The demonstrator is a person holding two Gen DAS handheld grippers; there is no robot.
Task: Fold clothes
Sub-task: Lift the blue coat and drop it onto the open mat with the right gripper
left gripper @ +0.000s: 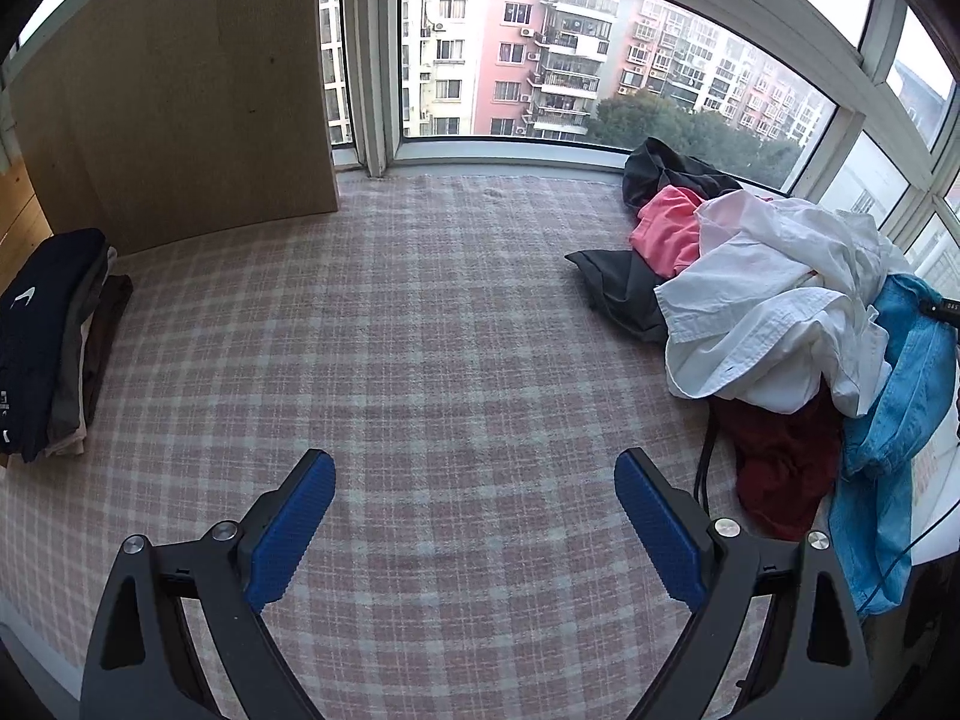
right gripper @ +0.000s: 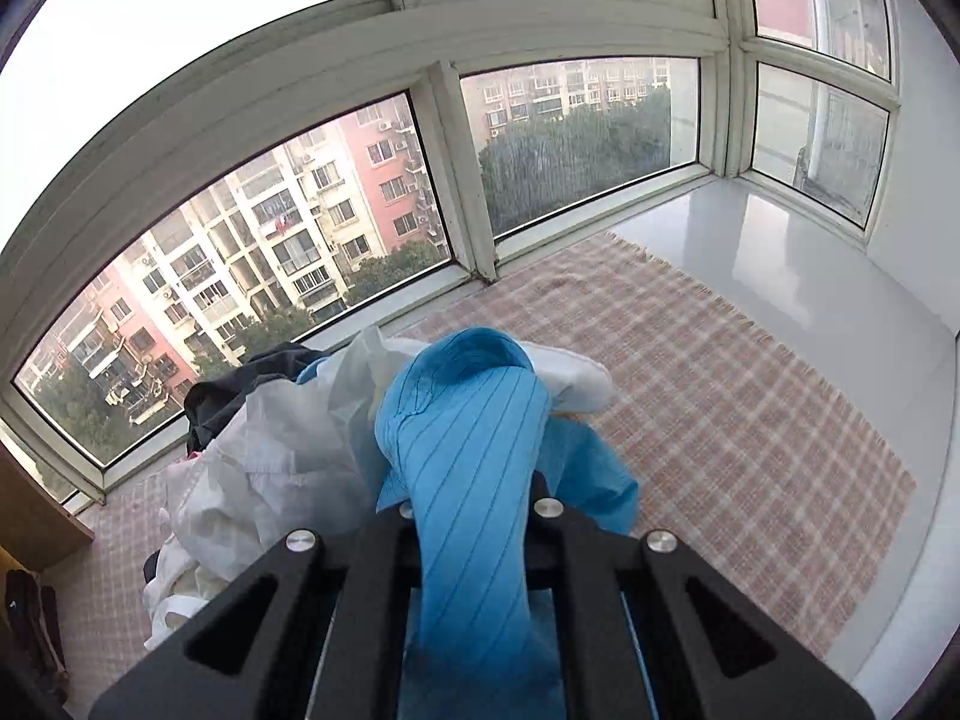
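Left wrist view: the left gripper [left gripper: 474,480] hangs above the plaid cloth [left gripper: 420,330], jaws spread wide with nothing between the blue pads [left gripper: 294,531]. A folded stack [left gripper: 48,354] lies at the far left, a dark garment with a white logo on top; its near end runs out of view at the lens edge. At the right sits the unfolded pile [left gripper: 762,306]: white shirt [left gripper: 774,294] uppermost, pink garment [left gripper: 669,228] and dark garment [left gripper: 660,171] behind it, dark red garment [left gripper: 786,468] underneath, blue garment [left gripper: 900,420] draped on the near right side. How the lower pieces lie is hidden by those above. A black part at the right edge over the blue fabric is too cropped to identify. A wooden panel [left gripper: 180,90] stands far left, against the window [left gripper: 600,60].

Right wrist view: the right gripper [right gripper: 474,516] has its jaws closed narrow on the blue garment [right gripper: 474,420], whose striped fabric bulges over them and hides the pads. The white shirt [right gripper: 288,456] lies left of it; the plaid cloth [right gripper: 720,390] ends in a fringe before the white sill [right gripper: 810,276].
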